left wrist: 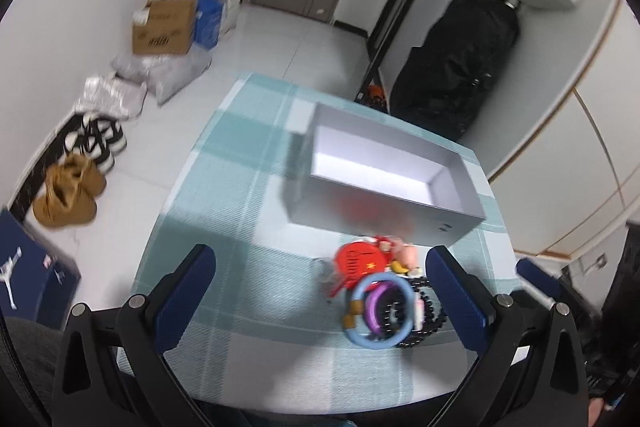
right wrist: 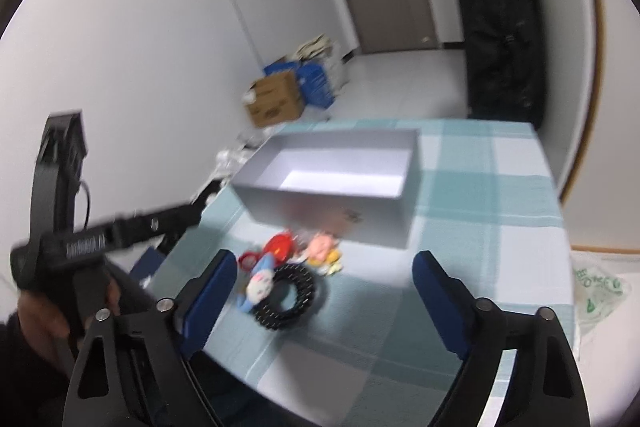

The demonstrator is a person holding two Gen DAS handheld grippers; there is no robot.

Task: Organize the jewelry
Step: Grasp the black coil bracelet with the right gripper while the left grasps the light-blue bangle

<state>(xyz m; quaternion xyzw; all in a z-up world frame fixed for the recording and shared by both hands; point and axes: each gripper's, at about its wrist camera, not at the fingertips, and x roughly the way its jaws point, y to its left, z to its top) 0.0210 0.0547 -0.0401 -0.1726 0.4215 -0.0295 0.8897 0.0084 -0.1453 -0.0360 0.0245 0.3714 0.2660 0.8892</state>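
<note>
A small heap of jewelry lies on the checked tablecloth in front of an open grey box [left wrist: 384,183]. In the left wrist view I see a blue ring [left wrist: 384,311], a purple band [left wrist: 374,305], a black bead bracelet [left wrist: 430,311], a red charm [left wrist: 360,261] and a pink figure [left wrist: 406,255]. In the right wrist view the black bead bracelet [right wrist: 286,297], a small doll charm [right wrist: 260,285], the red charm [right wrist: 280,245] and the pink figure [right wrist: 320,245] show before the box [right wrist: 332,183]. My left gripper [left wrist: 320,291] is open, the heap near its right finger. My right gripper [right wrist: 324,299] is open above the heap.
The table [left wrist: 224,187] has a teal checked cloth. The box is empty inside. On the floor to the left are shoes [left wrist: 96,139], bags and cardboard boxes [left wrist: 164,27]. A black bag [left wrist: 460,67] stands against the far wall. The left gripper's body [right wrist: 100,235] shows at the right wrist view's left.
</note>
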